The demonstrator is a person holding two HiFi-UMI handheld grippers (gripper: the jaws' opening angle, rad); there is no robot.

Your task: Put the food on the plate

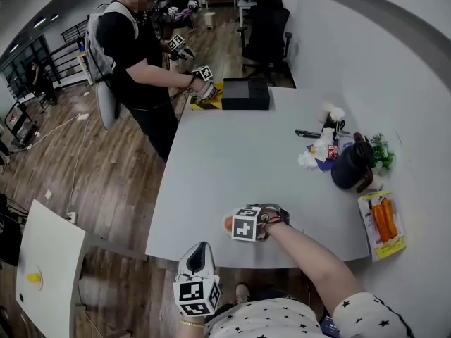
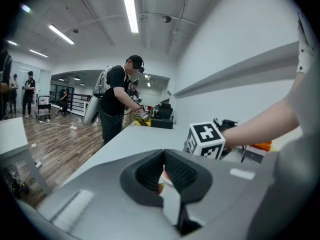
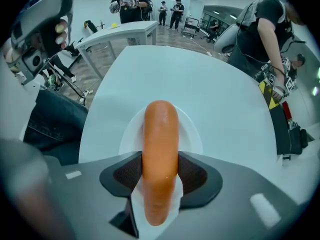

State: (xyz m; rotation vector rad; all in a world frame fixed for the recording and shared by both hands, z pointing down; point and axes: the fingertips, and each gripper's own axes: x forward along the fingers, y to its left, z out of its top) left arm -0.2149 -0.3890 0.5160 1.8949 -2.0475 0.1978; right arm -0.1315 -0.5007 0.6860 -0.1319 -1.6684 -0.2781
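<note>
An orange sausage (image 3: 160, 149) lies lengthwise between the pads of my right gripper (image 3: 160, 176), which is shut on it. It hangs just over a small white plate (image 3: 195, 134) near the front edge of the pale table (image 1: 232, 160). In the head view the right gripper (image 1: 239, 225) covers most of the plate, and only the sausage's end (image 1: 227, 222) shows at its left. My left gripper (image 1: 199, 253) hovers off the table's near edge. Its jaws (image 2: 163, 166) are shut together with nothing between them.
A packet of orange sausages (image 1: 382, 224) lies at the table's right edge, behind it a black pot (image 1: 350, 165) and small clutter (image 1: 320, 150). A black box (image 1: 245, 94) sits at the far end, where a person (image 1: 137, 55) works with grippers. A white side table (image 1: 42, 259) stands at the left.
</note>
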